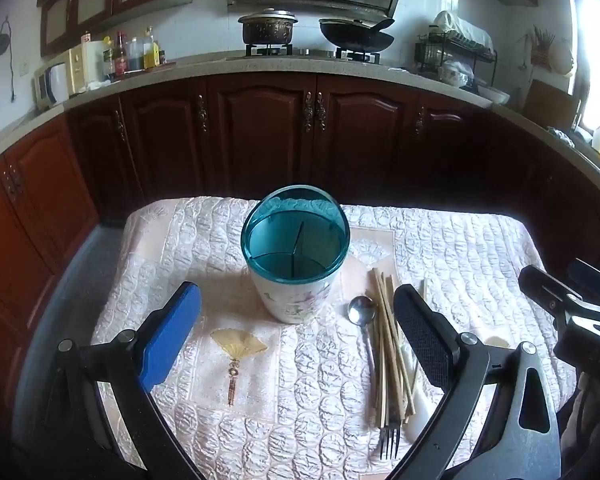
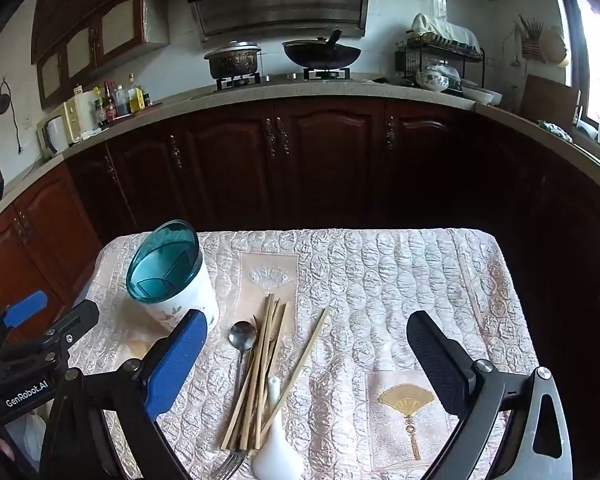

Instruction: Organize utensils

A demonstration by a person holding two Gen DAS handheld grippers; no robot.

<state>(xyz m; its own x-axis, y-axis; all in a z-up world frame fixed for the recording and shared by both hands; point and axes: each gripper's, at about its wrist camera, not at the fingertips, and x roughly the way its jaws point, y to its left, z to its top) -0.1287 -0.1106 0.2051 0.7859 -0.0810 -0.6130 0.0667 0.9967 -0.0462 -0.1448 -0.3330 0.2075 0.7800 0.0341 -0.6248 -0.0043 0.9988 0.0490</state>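
Note:
A white utensil holder with a teal divided rim (image 1: 295, 240) (image 2: 165, 268) stands upright on the quilted table cover. Right of it lies a pile: several wooden chopsticks (image 1: 388, 344) (image 2: 260, 368), a metal spoon (image 1: 362, 312) (image 2: 242, 338), a fork (image 1: 389, 438) (image 2: 228, 466) and a white ceramic spoon (image 2: 277, 444) (image 1: 414, 408). My left gripper (image 1: 296, 336) is open and empty, just in front of the holder. My right gripper (image 2: 306, 364) is open and empty, above the pile.
The table cover (image 1: 260, 420) (image 2: 400, 280) ends at a far edge before dark wooden cabinets (image 1: 260, 132). A counter behind carries a pot (image 1: 267, 28), a wok (image 1: 356, 38) and a dish rack (image 1: 454, 54). The other gripper shows at each view's edge (image 1: 572, 312) (image 2: 32, 340).

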